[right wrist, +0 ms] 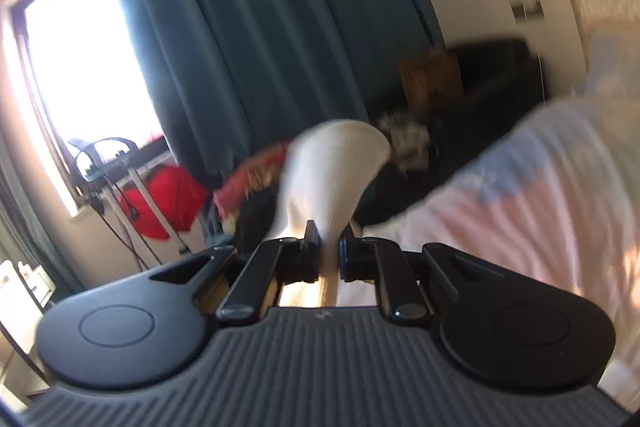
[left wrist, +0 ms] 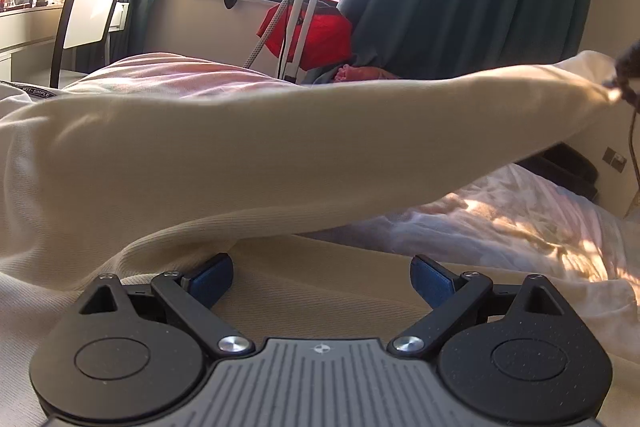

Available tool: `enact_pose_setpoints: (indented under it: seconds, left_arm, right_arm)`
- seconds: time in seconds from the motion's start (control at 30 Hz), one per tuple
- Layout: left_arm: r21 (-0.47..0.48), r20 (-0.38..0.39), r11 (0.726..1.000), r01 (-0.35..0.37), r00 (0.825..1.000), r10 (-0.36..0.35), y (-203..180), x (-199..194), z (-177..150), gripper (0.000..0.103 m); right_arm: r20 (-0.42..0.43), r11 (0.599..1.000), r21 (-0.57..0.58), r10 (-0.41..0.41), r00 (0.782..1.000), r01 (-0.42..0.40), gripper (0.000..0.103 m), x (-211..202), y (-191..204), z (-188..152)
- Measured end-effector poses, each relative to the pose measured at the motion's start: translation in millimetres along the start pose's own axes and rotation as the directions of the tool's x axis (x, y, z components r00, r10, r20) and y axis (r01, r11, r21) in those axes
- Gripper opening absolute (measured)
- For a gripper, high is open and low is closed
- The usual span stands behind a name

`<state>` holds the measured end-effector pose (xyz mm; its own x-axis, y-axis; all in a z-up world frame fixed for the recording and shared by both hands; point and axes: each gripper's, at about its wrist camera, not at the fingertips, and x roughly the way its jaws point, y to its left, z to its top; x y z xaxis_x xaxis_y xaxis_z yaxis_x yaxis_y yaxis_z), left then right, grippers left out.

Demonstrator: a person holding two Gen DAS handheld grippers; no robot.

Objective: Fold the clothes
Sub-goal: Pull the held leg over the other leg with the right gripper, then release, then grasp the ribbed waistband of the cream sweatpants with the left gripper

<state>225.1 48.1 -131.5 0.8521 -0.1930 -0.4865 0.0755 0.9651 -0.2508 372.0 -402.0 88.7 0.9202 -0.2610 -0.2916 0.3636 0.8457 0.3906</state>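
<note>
One readable bit of text: a dark woven strip [left wrist: 38, 91] at about nine o'clock in the left wrist view, lying on the cream garment [left wrist: 240, 147], shows pale capitals reading "NOT·SIMPLE", its start cut off by a fold. Nothing legible in the blurred right wrist view.

The left gripper [left wrist: 322, 277] sits low, its jaws spread wide with nothing between them. The right gripper [right wrist: 328, 247] is raised, its jaws pinched on cream cloth [right wrist: 332, 171] rising toward twelve o'clock.
</note>
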Motion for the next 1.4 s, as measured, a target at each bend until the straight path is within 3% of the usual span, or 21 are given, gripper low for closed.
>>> enact_pose_setpoints:
  seconds: [0.07,0.17,0.33,0.4,0.47,0.57,0.83,0.9,1.0,1.03,1.1,1.13,1.17,1.3,1.4]
  left_arm:
    - [0.001,0.001,1.0,0.0,1.0,0.0,0,-2,0,0.097]
    - [0.009,0.001,1.0,0.001,1.0,-0.001,-2,-4,-1,0.097]
    - [0.055,-0.003,0.998,-0.015,1.0,0.016,-10,-6,-3,0.097]
    - [0.068,-0.002,0.997,-0.027,1.0,0.027,-12,-7,-3,0.097]
    - [0.074,-0.008,0.996,-0.039,0.999,0.04,-14,-6,-2,0.097]
    - [0.096,-0.005,0.994,-0.055,0.998,0.056,-17,-9,-3,0.097]
    - [0.151,0.027,0.986,-0.064,0.998,0.061,-31,-40,-3,0.097]
    - [0.17,0.037,0.984,-0.061,0.998,0.055,-37,-49,-3,0.097]
    - [0.182,0.043,0.982,-0.054,0.998,0.047,-43,-60,-2,0.097]
    - [0.182,0.043,0.982,-0.053,0.998,0.046,-44,-63,-2,0.097]
    - [0.184,0.05,0.982,-0.048,0.998,0.039,-48,-68,-1,0.097]
    - [0.187,0.056,0.981,-0.045,0.998,0.035,-50,-72,0,0.097]
    - [0.189,0.062,0.981,-0.042,0.998,0.031,-51,-76,1,0.097]
    - [0.199,0.09,0.979,-0.035,0.996,0.017,-57,-94,3,0.097]
    - [0.207,0.106,0.978,-0.038,0.994,0.017,-61,-110,4,0.097]
  right_arm:
    - [0.01,0.999,-0.019,-0.037,0.999,0.037,0.012,-7,-21,-9]
    - [-0.098,0.99,0.073,-0.111,0.989,0.119,0.012,-6,-84,-52]
    - [-0.346,0.94,0.215,-0.178,0.921,0.263,0.012,2,-183,-153]
    - [-0.287,0.933,0.305,-0.102,0.953,0.191,0.012,-11,-201,-172]
    - [-0.288,0.949,0.264,-0.094,0.953,0.173,0.012,-11,-195,-165]
    - [-0.209,0.943,0.312,-0.051,0.977,0.116,0.012,-19,-189,-149]
    - [-0.176,0.984,0.099,-0.131,0.976,0.15,0.014,-13,-199,-157]
    - [-0.169,0.988,0.022,-0.144,0.975,0.15,0.018,-10,-199,-160]
    - [-0.196,0.981,0.028,-0.185,0.963,0.194,0.026,-16,-201,-159]
    - [-0.205,0.977,0.027,-0.2,0.958,0.21,0.034,-20,-201,-157]
    - [-0.173,0.976,-0.005,-0.215,0.961,0.217,0.052,-39,-193,-151]
    - [-0.156,0.975,-0.02,-0.222,0.963,0.221,0.076,-49,-189,-149]
    - [-0.144,0.975,-0.035,-0.221,0.965,0.218,0.091,-59,-185,-146]
    - [-0.166,0.993,-0.083,-0.1,0.981,0.087,0.093,-98,-159,-133]
    - [-0.188,0.982,-0.186,-0.024,0.982,-0.012,0.093,-137,-129,-134]
